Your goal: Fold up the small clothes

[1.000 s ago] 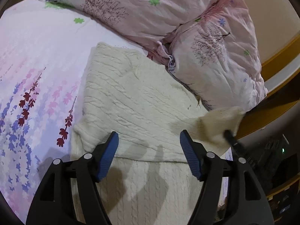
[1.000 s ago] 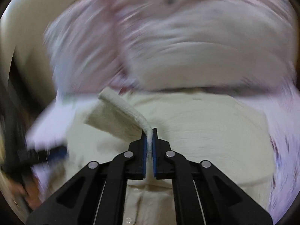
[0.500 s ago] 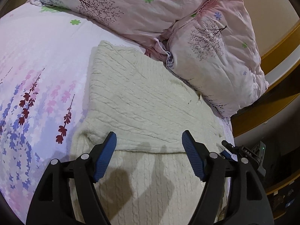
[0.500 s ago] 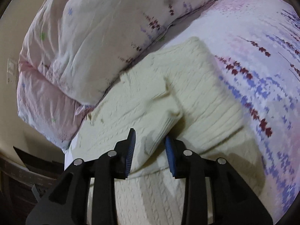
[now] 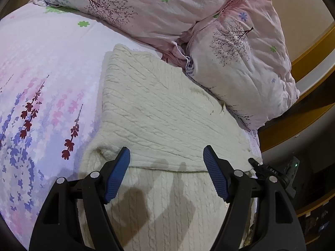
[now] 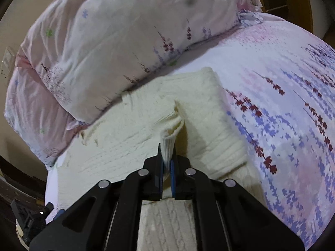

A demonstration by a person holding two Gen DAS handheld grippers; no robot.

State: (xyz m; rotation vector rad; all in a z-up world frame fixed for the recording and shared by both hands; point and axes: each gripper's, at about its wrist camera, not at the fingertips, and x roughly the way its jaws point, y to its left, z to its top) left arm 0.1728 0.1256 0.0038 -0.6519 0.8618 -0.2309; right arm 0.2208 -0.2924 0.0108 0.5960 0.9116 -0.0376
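A cream cable-knit sweater (image 5: pixel 167 115) lies partly folded on the bed, its upper part doubled over the lower. My left gripper (image 5: pixel 166 158) is open and empty, hovering over the fold edge near me. In the right wrist view the sweater (image 6: pixel 125 142) lies beside the pillows. My right gripper (image 6: pixel 166 154) is shut on a ribbed sleeve cuff (image 6: pixel 168 140) and holds it lifted above the sweater's body.
Two pink floral pillows (image 5: pixel 240 52) lie along the sweater's far edge; they also show in the right wrist view (image 6: pixel 108 37). The floral bedsheet (image 5: pixel 41 83) spreads to the left. The bed's edge and dark clutter (image 5: pixel 293 167) are at right.
My right gripper opened about half a second ago and has closed again on the sleeve cuff. My left gripper stays open and has barely moved.
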